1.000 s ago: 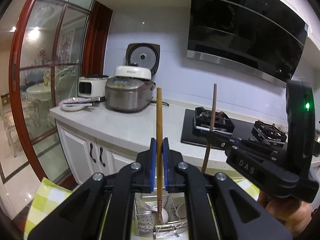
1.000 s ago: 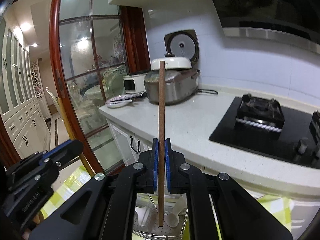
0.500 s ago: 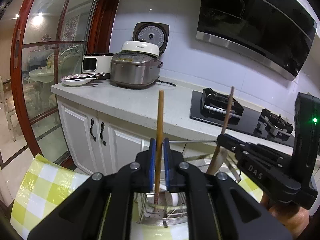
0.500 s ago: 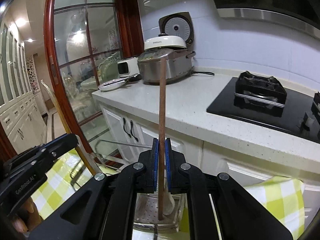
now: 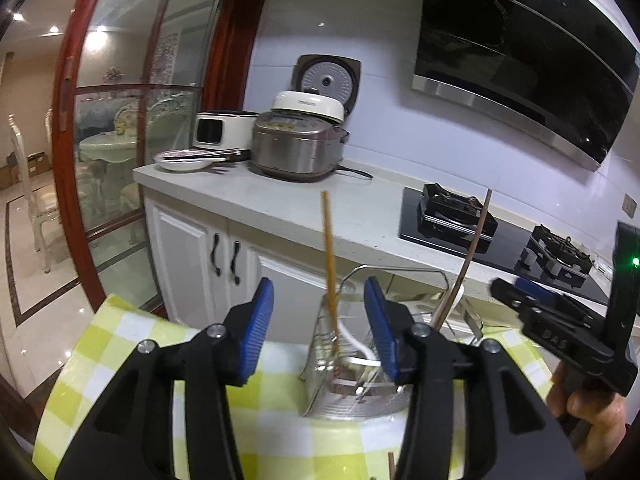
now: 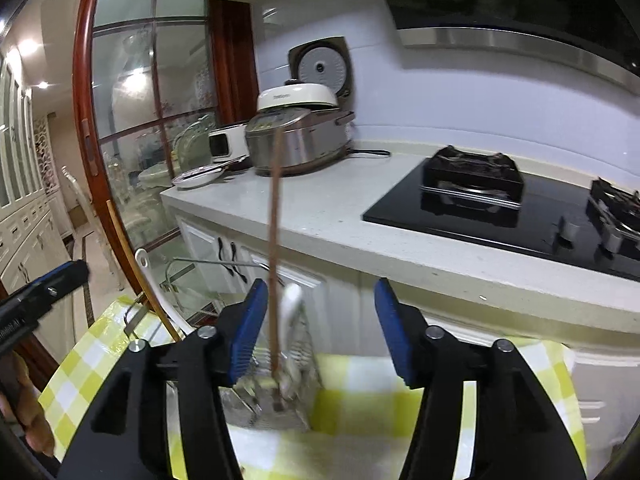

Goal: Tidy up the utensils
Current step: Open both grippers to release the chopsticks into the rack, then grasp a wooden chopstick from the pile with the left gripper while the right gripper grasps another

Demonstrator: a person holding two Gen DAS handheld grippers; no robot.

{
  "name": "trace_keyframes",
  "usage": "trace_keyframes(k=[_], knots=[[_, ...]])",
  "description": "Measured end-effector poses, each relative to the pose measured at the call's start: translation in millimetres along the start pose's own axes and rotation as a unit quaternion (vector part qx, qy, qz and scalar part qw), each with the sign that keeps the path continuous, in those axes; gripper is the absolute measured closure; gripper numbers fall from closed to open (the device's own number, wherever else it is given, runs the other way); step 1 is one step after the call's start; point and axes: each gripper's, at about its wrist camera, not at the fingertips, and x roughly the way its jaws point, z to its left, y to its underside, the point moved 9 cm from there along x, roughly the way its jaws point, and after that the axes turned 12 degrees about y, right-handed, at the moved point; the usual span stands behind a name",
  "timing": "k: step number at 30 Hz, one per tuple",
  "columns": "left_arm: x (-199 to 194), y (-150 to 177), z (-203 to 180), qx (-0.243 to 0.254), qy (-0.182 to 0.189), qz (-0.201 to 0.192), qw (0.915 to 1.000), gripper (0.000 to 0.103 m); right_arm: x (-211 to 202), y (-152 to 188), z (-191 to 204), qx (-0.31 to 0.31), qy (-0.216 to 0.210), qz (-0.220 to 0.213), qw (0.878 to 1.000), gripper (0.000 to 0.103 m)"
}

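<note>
My left gripper (image 5: 320, 336) is opening, its blue pads apart on either side of a light wooden chopstick (image 5: 330, 264) without touching it. The chopstick stands in a metal wire utensil holder (image 5: 352, 396) beside a white spoon (image 5: 352, 340). My right gripper (image 6: 320, 332) is opening too. A dark brown chopstick (image 6: 274, 260), blurred, stands free between its pads with its tip in the holder (image 6: 296, 400). In the left wrist view the dark chopstick (image 5: 472, 248) leans at the holder's right, next to the right gripper (image 5: 516, 292).
The holder sits on a yellow-green check cloth (image 5: 120, 360). Behind runs a white counter (image 5: 280, 200) with rice cookers (image 5: 296, 148), a plate (image 5: 184, 160) and a black gas hob (image 5: 460, 220). White cabinet doors (image 5: 188, 256) lie below it, glass doors to the left.
Both grippers have sunk toward the holder and gone from shut to open. Each has let go of its chopstick, and both chopsticks now stand in the holder.
</note>
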Motion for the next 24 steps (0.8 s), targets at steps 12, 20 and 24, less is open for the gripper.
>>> trace_keyframes(k=[12,20,24], knots=[[-35,131,-39,-0.012,0.029,0.128,0.9912,0.036,-61,148,-44,0.021,0.02,0.119,0.992,0.038],[-30,220,-56,0.001,0.034,0.229,0.9729,0.062,-90,215,-49,0.004,0.028,0.159,0.987,0.036],[-24,234,-58,0.001,0.03,0.251,0.9675,0.066,-97,227,-54,0.017,0.019,0.175,0.984,0.036]])
